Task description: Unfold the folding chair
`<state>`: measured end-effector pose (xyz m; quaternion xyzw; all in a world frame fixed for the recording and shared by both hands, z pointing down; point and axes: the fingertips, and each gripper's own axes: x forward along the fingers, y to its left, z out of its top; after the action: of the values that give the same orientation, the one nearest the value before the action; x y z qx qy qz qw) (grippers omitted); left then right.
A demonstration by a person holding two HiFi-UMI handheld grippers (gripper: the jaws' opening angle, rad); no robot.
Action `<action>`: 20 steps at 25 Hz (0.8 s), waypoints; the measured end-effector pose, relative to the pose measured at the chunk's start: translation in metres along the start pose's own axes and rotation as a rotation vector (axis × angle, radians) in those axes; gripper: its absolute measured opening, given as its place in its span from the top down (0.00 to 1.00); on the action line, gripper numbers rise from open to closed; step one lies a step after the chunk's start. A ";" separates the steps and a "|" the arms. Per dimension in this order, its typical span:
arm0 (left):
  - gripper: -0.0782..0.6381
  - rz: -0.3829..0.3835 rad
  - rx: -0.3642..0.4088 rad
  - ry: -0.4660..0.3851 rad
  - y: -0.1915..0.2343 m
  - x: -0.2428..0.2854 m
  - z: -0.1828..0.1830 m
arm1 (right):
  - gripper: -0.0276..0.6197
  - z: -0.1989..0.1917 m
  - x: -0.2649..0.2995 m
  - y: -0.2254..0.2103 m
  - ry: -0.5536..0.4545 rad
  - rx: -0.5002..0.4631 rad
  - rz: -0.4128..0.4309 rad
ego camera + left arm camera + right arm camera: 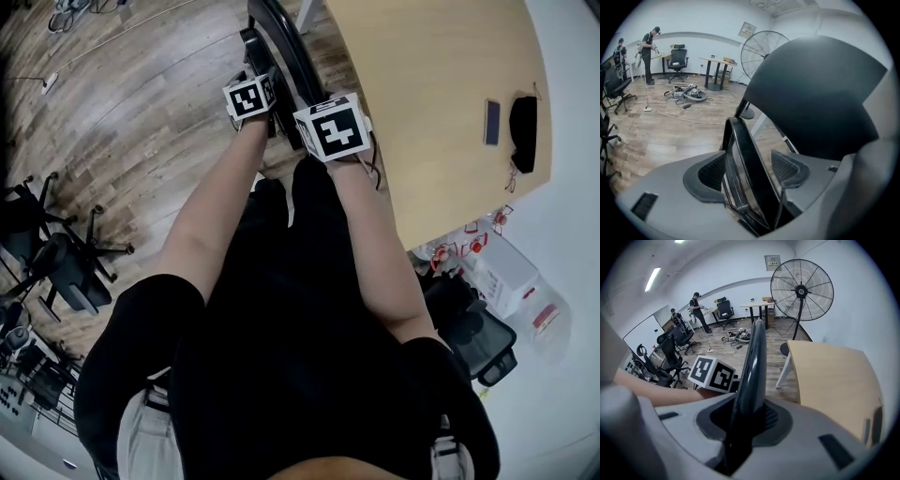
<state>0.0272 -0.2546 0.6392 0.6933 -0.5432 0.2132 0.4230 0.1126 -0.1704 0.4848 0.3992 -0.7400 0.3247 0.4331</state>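
Note:
The folded black chair (277, 47) stands upright on the wood floor, straight ahead of the person and next to a table. My left gripper (250, 98) is at the chair's left side. In the left gripper view the jaws (747, 171) stand open, with the chair's thin black frame (745, 159) between the pads and a gap on the right side. A broad dark chair panel (811, 93) fills the upper right there. My right gripper (330, 129) is close beside it on the right; its jaws (747, 418) are shut on the chair's black edge (753, 362).
A light wooden table (431, 94) stands just right of the chair, with a phone (492, 122) and a black item (523, 131) on it. Office chairs (56, 262) stand at left. A big floor fan (801, 289), cables (686, 93) and two people (698, 310) are further back.

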 end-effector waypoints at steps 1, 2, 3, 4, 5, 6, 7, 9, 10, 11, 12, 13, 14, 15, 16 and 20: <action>0.47 0.005 -0.007 0.007 0.000 0.005 -0.001 | 0.84 0.000 0.000 0.001 -0.001 -0.003 0.002; 0.47 0.014 -0.014 0.017 0.002 0.011 -0.003 | 0.84 0.001 0.000 0.001 -0.002 -0.004 0.002; 0.47 0.032 -0.018 0.030 0.004 0.016 -0.005 | 0.84 0.001 0.001 0.002 -0.002 -0.004 0.003; 0.46 0.054 -0.017 0.041 0.008 0.020 -0.006 | 0.84 0.001 0.001 0.003 -0.004 -0.004 0.004; 0.46 0.074 -0.012 0.049 0.010 0.024 -0.007 | 0.84 0.001 0.001 0.003 -0.007 -0.005 0.005; 0.46 0.092 -0.006 0.053 0.013 0.029 -0.006 | 0.84 0.002 0.001 0.003 -0.011 -0.006 0.006; 0.46 0.103 -0.002 0.054 0.015 0.034 -0.006 | 0.84 0.002 0.001 0.004 -0.014 -0.007 0.006; 0.46 0.113 0.002 0.055 0.017 0.044 -0.003 | 0.84 0.003 0.002 0.005 -0.014 -0.008 0.003; 0.46 0.117 0.003 0.055 0.018 0.048 -0.002 | 0.84 0.003 0.002 0.006 -0.014 -0.009 0.003; 0.46 0.122 0.003 0.058 0.019 0.053 -0.001 | 0.84 0.003 0.003 0.006 -0.016 -0.011 0.005; 0.46 0.127 0.002 0.062 0.021 0.057 -0.001 | 0.84 0.004 0.003 0.007 -0.018 -0.012 0.008; 0.46 0.130 -0.001 0.066 0.022 0.060 -0.001 | 0.84 0.004 0.003 0.007 -0.019 -0.012 0.010; 0.48 0.124 -0.012 0.074 0.022 0.063 -0.002 | 0.84 0.004 0.003 0.007 -0.017 -0.011 0.011; 0.49 0.100 -0.038 0.094 0.017 0.066 -0.006 | 0.84 0.004 0.002 0.007 -0.015 -0.012 0.010; 0.50 0.063 -0.074 0.129 0.009 0.067 -0.014 | 0.84 0.004 0.002 0.007 -0.013 -0.014 0.009; 0.60 0.088 -0.026 0.110 0.015 0.070 -0.013 | 0.84 0.004 0.003 0.005 -0.016 -0.013 0.012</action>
<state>0.0372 -0.2853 0.7043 0.6506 -0.5518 0.2622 0.4511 0.1059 -0.1722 0.4848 0.3945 -0.7478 0.3192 0.4282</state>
